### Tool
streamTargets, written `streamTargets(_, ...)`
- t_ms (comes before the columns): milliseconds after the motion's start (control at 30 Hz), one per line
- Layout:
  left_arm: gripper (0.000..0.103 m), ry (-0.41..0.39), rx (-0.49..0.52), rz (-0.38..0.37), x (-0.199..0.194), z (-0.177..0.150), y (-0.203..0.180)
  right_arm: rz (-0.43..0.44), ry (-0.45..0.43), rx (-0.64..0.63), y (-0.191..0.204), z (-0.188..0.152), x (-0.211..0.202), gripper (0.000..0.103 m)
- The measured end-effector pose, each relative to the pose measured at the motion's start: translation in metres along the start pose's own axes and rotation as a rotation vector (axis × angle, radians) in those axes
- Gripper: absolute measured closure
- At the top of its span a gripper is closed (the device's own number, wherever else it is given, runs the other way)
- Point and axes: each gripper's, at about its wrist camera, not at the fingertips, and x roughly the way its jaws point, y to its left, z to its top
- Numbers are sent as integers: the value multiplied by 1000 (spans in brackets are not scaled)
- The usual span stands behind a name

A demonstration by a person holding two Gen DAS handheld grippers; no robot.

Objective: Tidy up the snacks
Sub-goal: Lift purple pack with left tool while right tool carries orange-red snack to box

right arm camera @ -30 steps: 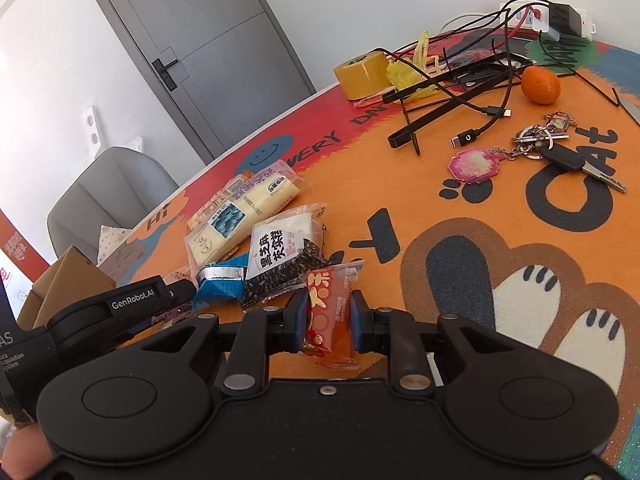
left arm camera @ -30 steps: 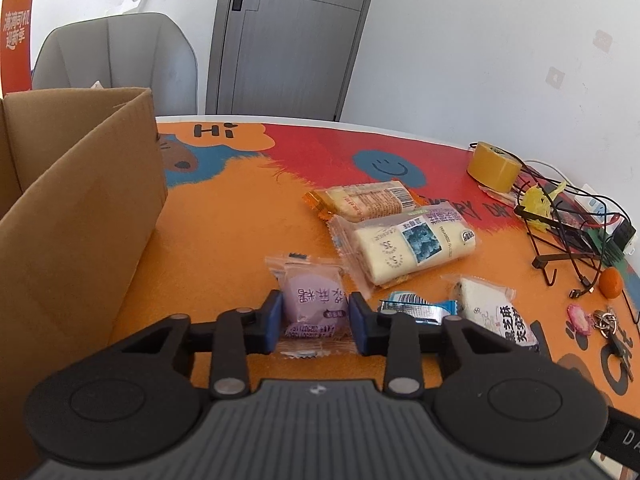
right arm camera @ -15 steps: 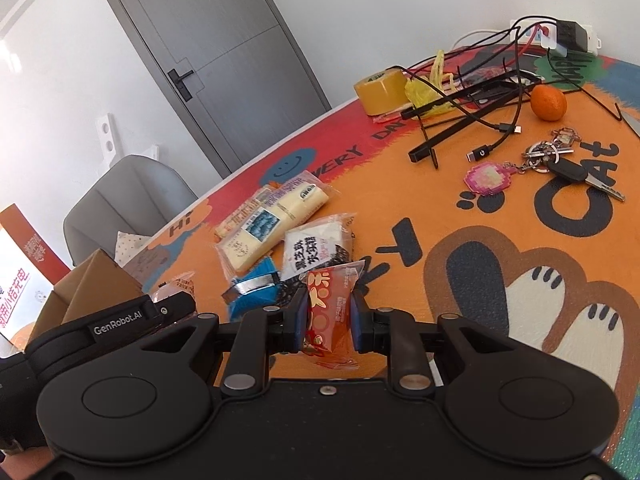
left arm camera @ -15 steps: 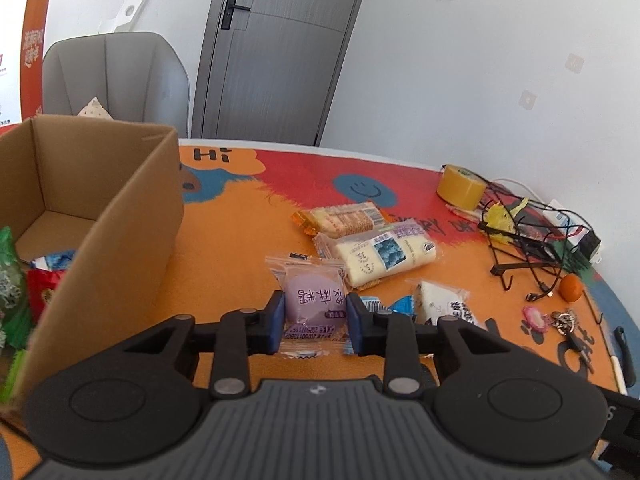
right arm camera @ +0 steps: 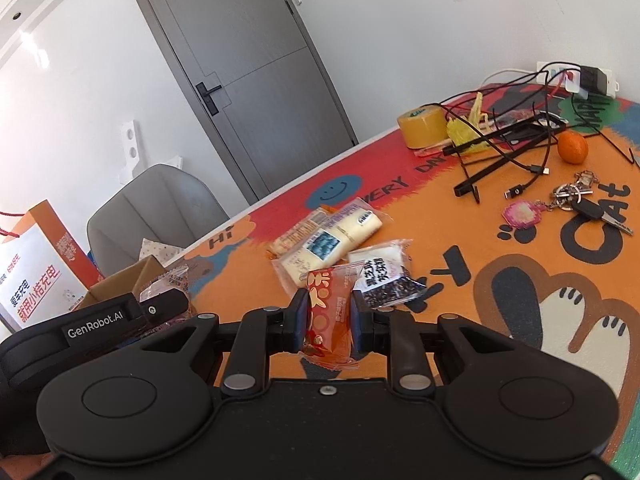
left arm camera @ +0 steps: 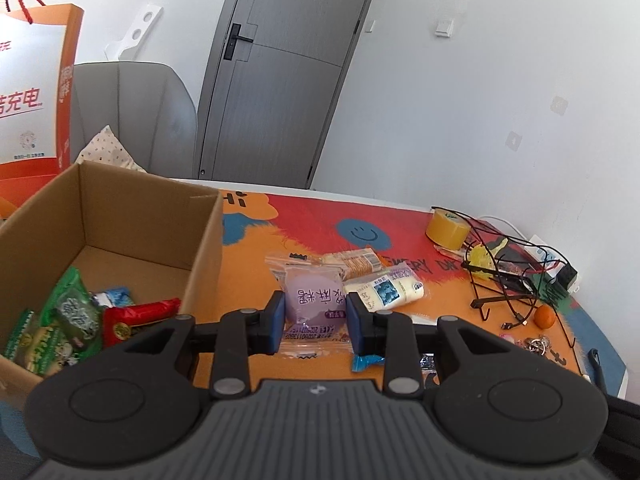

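Observation:
My left gripper (left arm camera: 315,322) is shut on a clear packet with a purple round cake (left arm camera: 312,300), held above the orange mat just right of an open cardboard box (left arm camera: 120,208) that has green, red and blue snack packs inside. My right gripper (right arm camera: 326,320) is shut on a red-orange snack packet (right arm camera: 330,312), lifted off the mat. On the mat lie a long white bread pack (right arm camera: 328,240), a cracker pack (left arm camera: 352,262), a black-and-white packet (right arm camera: 384,276) and a blue wrapper (left arm camera: 366,362). The left gripper body (right arm camera: 96,320) shows in the right wrist view beside the box (right arm camera: 120,284).
A tape roll (right arm camera: 422,126), tangled black cables with a wire stand (right arm camera: 504,140), a mandarin (right arm camera: 572,146), keys with a pink charm (right arm camera: 568,200) and a power strip (right arm camera: 576,76) crowd the mat's right side. An orange paper bag (left arm camera: 32,92) and grey chair (left arm camera: 132,116) stand behind the box.
Both grippers have risen with their packets. The left one has swung left, bringing the inside of the box and its snacks into view.

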Motion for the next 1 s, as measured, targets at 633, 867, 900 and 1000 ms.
streamTargets(633,72,-92,-61,64,-46,23,61,96,-30,-90,74,0,-1,80)
streamTargets(867,72,-101,-90,97,-51,30,88,135,-26,-120,102,-1,6,80)
streamTargets(900,72,-101,-95,103,-51,31,91,141,-24,-124,105,-1,7,80)
streamTargets(1000,72,-101,-109,124,-51,33,103,157,-19,-140,117,-2,11,80)
